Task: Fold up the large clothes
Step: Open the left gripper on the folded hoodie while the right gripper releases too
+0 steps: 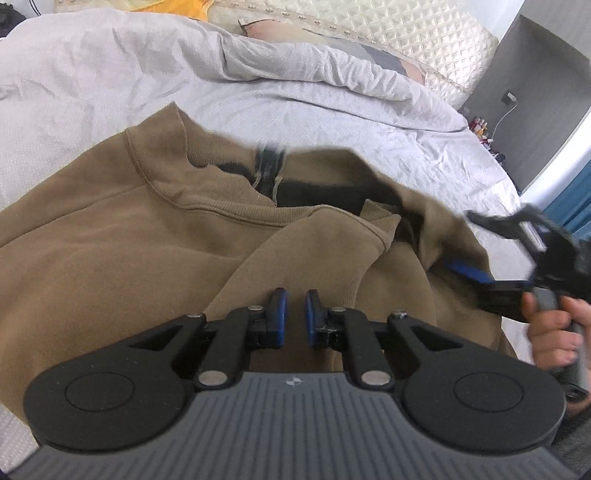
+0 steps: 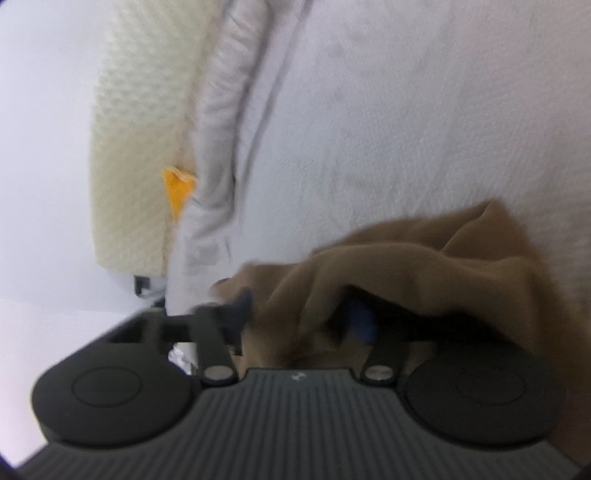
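Observation:
A brown sweatshirt point(image 1: 147, 258) lies spread on the bed's pale sheet point(image 1: 332, 122), collar point(image 1: 207, 210) up, with a dark lining and a label showing inside the neck. A sleeve is folded across the front. My left gripper point(image 1: 295, 314) sits low on that sleeve, its blue pads point(image 1: 281, 314) nearly together with brown cloth pinched between them. At the right a hand point(image 1: 554, 332) holds my right gripper point(image 1: 461, 242), jaws wide, one blue finger under the sweatshirt's edge. The blurred right wrist view shows the right gripper point(image 2: 301, 314) open, with loose folds of the sweatshirt point(image 2: 424, 266) draped between and over its fingers.
A rumpled grey duvet point(image 1: 110, 74) and a patterned pillow point(image 1: 369, 55) lie at the head of the bed, against a cream quilted headboard point(image 1: 406, 29). A grey bedside cabinet point(image 1: 543, 110) with a charger cable and small bottles stands at the right. Orange cloth point(image 2: 177, 192) shows by the headboard.

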{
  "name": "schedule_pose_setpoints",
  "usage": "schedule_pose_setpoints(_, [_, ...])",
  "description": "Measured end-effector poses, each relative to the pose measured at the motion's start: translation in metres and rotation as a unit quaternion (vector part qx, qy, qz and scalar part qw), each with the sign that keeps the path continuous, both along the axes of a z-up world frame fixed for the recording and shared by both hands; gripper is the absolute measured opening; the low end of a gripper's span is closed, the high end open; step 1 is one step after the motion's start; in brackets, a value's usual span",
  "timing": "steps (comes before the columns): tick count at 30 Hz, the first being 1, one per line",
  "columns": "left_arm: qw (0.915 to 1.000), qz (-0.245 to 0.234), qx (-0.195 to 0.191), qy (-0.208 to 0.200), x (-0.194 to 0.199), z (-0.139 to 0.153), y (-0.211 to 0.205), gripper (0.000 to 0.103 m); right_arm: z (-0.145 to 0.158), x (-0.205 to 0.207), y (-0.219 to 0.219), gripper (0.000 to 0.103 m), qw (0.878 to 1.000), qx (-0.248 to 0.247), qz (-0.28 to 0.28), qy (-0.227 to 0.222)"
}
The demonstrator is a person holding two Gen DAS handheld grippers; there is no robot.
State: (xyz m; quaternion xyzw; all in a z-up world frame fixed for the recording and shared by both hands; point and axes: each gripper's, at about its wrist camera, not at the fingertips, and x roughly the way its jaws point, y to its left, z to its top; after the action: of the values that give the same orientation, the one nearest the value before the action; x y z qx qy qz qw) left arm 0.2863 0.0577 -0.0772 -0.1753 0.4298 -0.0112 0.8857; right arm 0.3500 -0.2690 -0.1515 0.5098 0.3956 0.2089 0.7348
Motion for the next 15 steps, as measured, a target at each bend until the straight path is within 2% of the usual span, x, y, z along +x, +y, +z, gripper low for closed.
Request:
schedule_pose_setpoints(3, [0.9999, -0.004, 0.003, -0.011, -0.003, 0.001, 0.0, 0.015, 0.022, -0.022, -0.011, 0.068, 0.999, -0.015, -0.003, -0.039])
schedule_pose_setpoints(5, [0.9999, -0.007, -0.006, -0.015, -0.007, 0.005, 0.001, 0.018, 0.037, -0.044, -0.011, 0.075, 0.995, -0.072, -0.021, -0.065])
schedule_pose_setpoints(6, [0.9998, -0.008, -0.005, -0.018, -0.01, 0.008, 0.001, 0.024, 0.041, -0.053, -0.007, 0.078, 0.992, -0.096, -0.02, -0.077])
schedule_pose_setpoints(7, [0.9997, -0.008, -0.002, -0.025, -0.015, 0.012, 0.0, 0.037, 0.044, -0.063, 0.0, 0.078, 0.988, -0.125, -0.011, -0.091])
schedule_pose_setpoints(9, [0.9986, -0.01, 0.011, -0.05, -0.026, 0.021, -0.001, 0.048, 0.047, -0.08, 0.019, 0.078, 0.979, -0.171, 0.018, -0.113])
schedule_pose_setpoints(12, [0.9942, -0.021, 0.054, -0.09, -0.045, 0.033, -0.005, 0.048, 0.052, -0.107, 0.053, 0.078, 0.962, -0.215, 0.057, -0.157])
schedule_pose_setpoints(15, [0.9898, -0.019, 0.08, -0.116, -0.057, 0.032, -0.004, 0.048, 0.06, -0.122, 0.084, 0.077, 0.938, -0.257, 0.086, -0.214])
